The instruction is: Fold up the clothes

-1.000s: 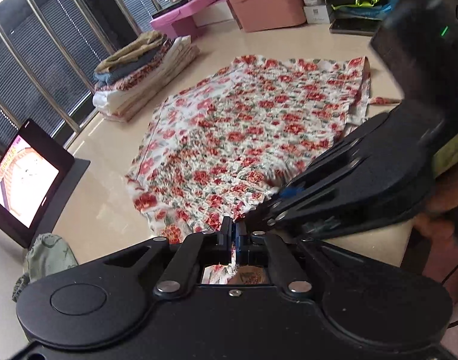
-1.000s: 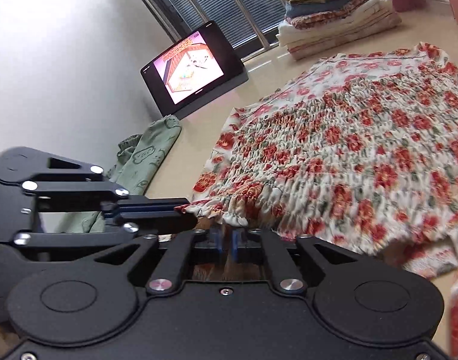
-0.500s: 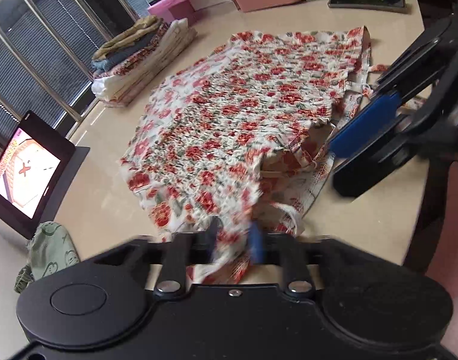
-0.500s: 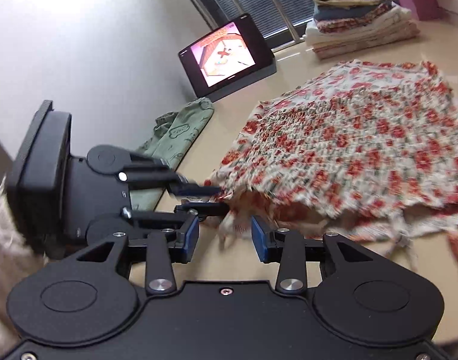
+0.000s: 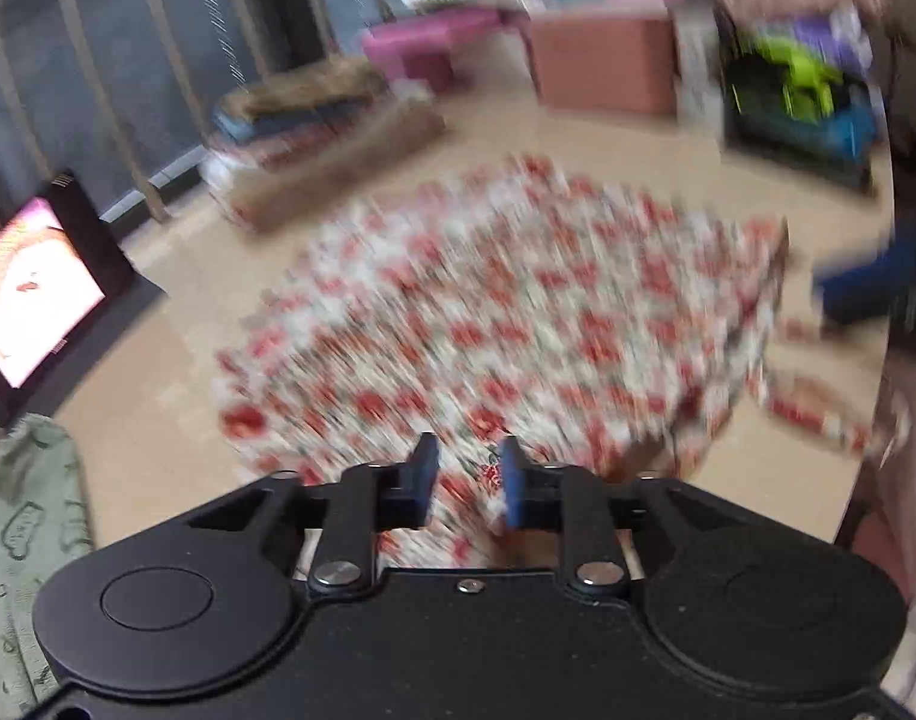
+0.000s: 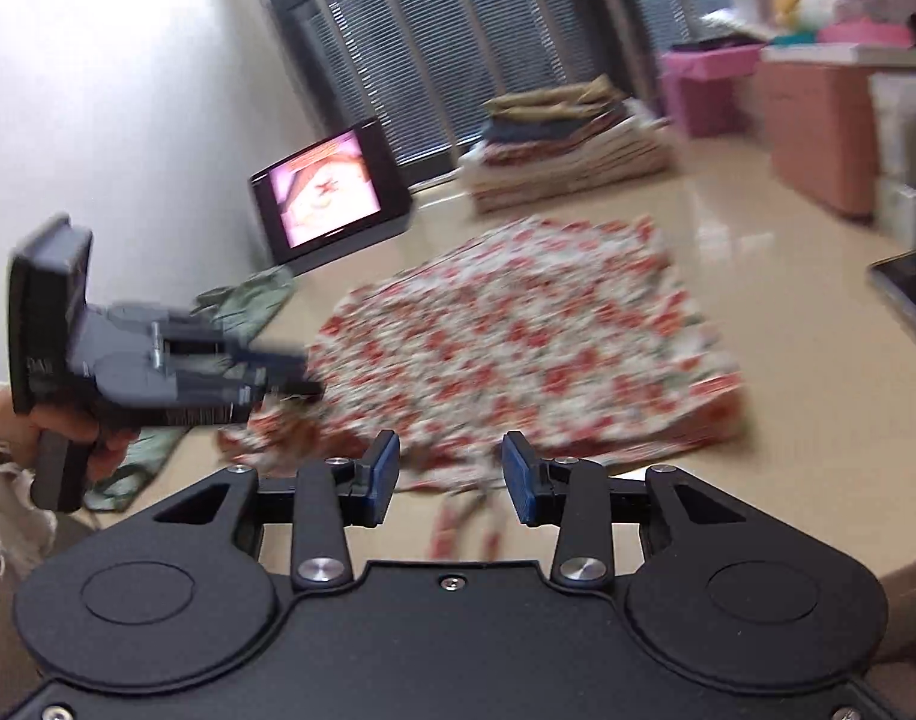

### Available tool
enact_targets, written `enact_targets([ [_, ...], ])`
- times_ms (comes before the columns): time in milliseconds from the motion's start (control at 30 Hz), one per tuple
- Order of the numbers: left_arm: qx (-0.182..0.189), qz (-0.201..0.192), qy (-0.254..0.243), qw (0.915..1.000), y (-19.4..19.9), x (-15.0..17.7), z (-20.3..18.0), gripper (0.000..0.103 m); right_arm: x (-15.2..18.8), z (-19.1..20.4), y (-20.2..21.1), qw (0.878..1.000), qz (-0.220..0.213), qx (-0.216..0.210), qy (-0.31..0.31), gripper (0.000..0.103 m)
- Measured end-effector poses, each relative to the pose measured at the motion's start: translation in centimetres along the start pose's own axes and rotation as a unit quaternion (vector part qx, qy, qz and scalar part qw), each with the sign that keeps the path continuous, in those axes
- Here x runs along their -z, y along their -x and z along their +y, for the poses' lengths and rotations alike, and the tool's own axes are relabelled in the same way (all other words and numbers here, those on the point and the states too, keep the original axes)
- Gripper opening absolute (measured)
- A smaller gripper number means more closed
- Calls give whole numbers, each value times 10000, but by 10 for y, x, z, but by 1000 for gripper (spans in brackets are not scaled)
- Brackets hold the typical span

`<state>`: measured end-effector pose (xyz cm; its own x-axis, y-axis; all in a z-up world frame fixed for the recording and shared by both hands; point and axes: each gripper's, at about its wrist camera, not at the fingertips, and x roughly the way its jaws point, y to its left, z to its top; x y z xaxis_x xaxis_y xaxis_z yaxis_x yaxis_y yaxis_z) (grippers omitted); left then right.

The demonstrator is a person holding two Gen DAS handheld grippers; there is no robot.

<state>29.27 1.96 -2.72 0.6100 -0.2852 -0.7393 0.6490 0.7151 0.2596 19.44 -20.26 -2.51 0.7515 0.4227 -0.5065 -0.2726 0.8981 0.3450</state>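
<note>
A white garment with red flowers (image 5: 518, 324) lies folded on the beige table (image 5: 170, 360); it also shows in the right wrist view (image 6: 518, 348). My left gripper (image 5: 467, 480) is open just above the garment's near edge, with nothing clamped. In the right wrist view the left gripper (image 6: 290, 378) is at the garment's left corner. My right gripper (image 6: 449, 477) is open and empty above the near hem, where two thin straps (image 6: 464, 528) hang. Its blue pad shows blurred at the right in the left wrist view (image 5: 860, 288). Both views are motion-blurred.
A stack of folded clothes (image 6: 566, 138) sits at the back by the window. A lit tablet (image 6: 332, 186) stands at the left. A green cloth (image 6: 248, 306) lies near it. Pink boxes (image 6: 818, 132) and a dark tray (image 6: 908, 294) are at the right.
Both grippers have let go of the garment's edge and opened. They have pulled back and apart, and the garment has dropped onto the table.
</note>
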Motion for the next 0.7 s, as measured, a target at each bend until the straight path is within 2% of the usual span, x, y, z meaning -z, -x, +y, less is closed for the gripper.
enact_targets([
  [33, -23, -113, -68, 9999, -2, 3, -5, 17, -1, -6, 3, 9999, -36, 120, 15, 41],
  [133, -211, -133, 57, 9997, 0, 0, -8, 20, -5, -24, 8, 9991, -85, 400, 72, 41],
  [167, -351, -170, 84, 9992, 3, -1, -9, 27, -7, -30, 8, 9988, -85, 475, 101, 41],
  [233, -673, -421, 226, 9966, 16, -4, -12, 47, -13, -37, 7, 9978, -36, 538, 379, 41],
  [267, -751, -548, 352, 9950, 26, -5, -14, 69, -16, -38, 5, 9965, 16, 559, 628, 41],
  [300, -819, -674, 484, 9932, 36, -6, -16, 83, -19, -35, 2, 9934, 87, 586, 985, 41],
  [367, -659, -757, 744, 9922, 50, -7, -25, 92, -24, -25, -7, 9811, 307, 514, 1839, 40],
  [433, -388, -743, 1039, 9910, 61, -6, -36, 92, -28, -14, -21, 9637, 625, 298, 2579, 39],
  [533, 154, -632, 1561, 9856, 70, -1, -55, 92, -34, -6, -39, 9434, 1020, 64, 3155, 39],
  [600, 450, -673, 1779, 9807, 73, 3, -70, 92, -39, -6, -40, 9418, 1150, -123, 3157, 39],
  [700, 547, -753, 1916, 9770, 73, 4, -88, 92, -40, -7, -26, 9464, 1220, -602, 2928, 39],
])
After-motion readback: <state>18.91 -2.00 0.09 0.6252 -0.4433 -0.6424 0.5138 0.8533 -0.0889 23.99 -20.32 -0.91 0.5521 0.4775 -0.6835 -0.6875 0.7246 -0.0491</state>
